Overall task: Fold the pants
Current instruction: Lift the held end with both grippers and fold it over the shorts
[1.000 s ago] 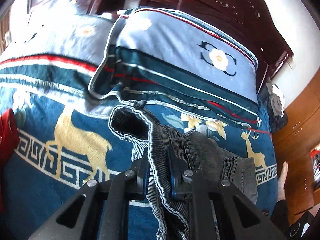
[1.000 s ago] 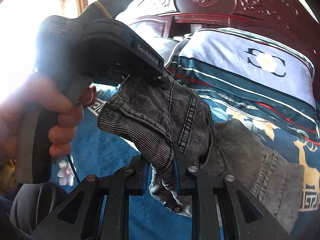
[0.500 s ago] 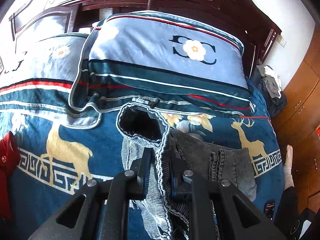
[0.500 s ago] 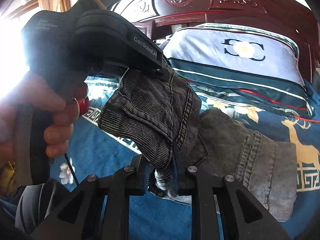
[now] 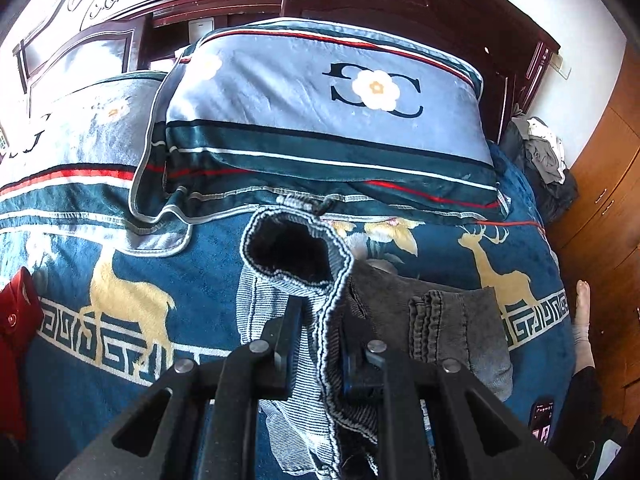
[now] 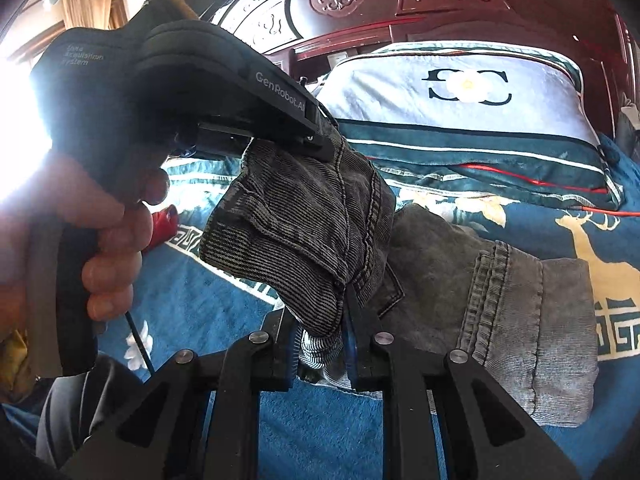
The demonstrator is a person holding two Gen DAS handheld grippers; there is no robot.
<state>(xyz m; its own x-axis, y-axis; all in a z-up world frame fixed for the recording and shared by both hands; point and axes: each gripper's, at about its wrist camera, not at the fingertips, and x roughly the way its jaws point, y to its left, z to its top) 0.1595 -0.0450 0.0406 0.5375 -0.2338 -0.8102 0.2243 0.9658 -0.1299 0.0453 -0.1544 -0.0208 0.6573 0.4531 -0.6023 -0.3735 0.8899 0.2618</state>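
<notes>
both my grippers clamp the pants. left gripper [image 5: 316,344] pinches the ribbed waistband [image 5: 292,248], lifted above the bed [image 5: 200,264] with its opening gaping toward the pillow [image 5: 320,120]. right gripper [image 6: 322,344] pinches a bunched fold of the pants [image 6: 304,232], just below the left gripper in my hand [image 6: 100,240]. 1 leg end [image 6: 532,320] lies flat on the bed, right of both grippers.

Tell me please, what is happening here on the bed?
A person is folding grey pants on a blue deer-print blanket. The left gripper and the right gripper are each shut on the waistband end, holding it lifted. The rest of the pants lies bunched on the blanket, below a pillow.
</notes>
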